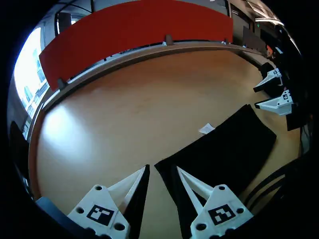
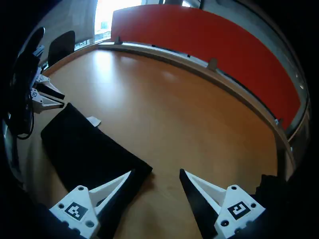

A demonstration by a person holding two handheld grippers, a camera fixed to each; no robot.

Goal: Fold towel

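Both spread: left hand-held gripper [image 1: 161, 169], right hand-held gripper [image 2: 156, 172], lower frame at towel [image 1: 223, 151] corners; shallow pinch may slip

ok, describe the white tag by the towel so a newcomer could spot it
Start at the wooden table that runs up to the red divider panel; a black towel lies folded flat on it. On the towel's long edge facing the panel, a small tag pokes out onto the wood. It is flat and white, against black cloth and tan wood.
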